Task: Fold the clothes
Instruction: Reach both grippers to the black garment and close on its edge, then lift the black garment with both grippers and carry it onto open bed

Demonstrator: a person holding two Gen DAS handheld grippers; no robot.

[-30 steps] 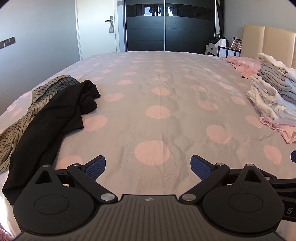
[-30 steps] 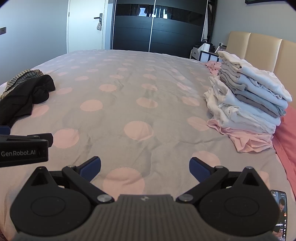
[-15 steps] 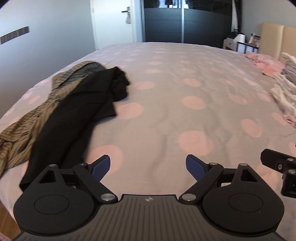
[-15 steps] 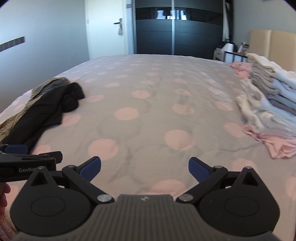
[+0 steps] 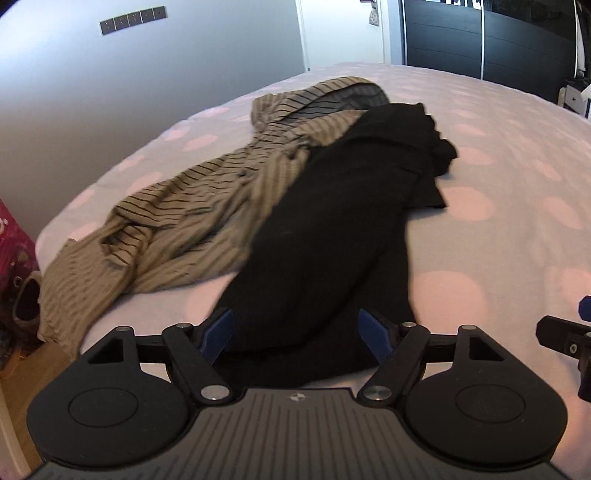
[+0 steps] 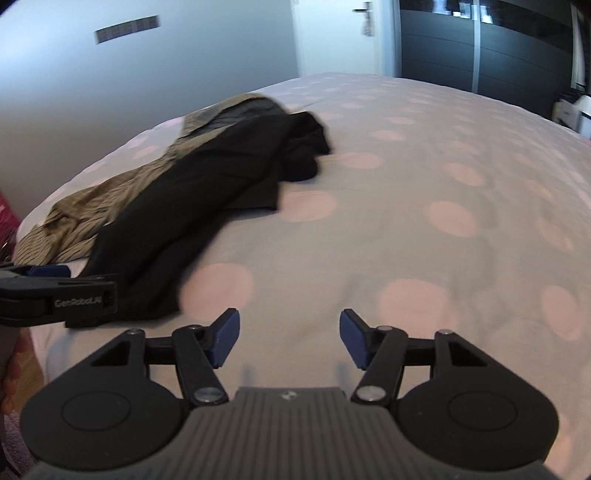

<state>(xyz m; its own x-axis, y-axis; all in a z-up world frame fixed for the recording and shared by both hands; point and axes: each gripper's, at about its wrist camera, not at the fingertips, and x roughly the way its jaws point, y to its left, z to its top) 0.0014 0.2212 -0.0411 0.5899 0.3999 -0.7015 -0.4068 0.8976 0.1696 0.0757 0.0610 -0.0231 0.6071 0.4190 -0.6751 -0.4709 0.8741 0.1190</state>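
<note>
On the bed (image 5: 498, 177) two garments lie near its left edge: the trousers (image 5: 332, 240) partly on the shirt (image 5: 207, 206), which spreads to their left. A wardrobe (image 5: 480, 40) stands behind the bed.

Two garments lie crumpled on one bed (image 5: 517, 229): one black garment (image 5: 332, 240) and one tan striped garment (image 5: 192, 206), the black one overlapping the striped one's edge. Two handheld grippers are in view, the left gripper (image 5: 295, 334) and the right gripper (image 6: 290, 338), each with two blue-padded fingers. The polka-dot cover carries many pale pink spots, too many and too blurred at the edges to count, and one row of wall switches (image 5: 133, 20) shows on the grey wall.
</note>
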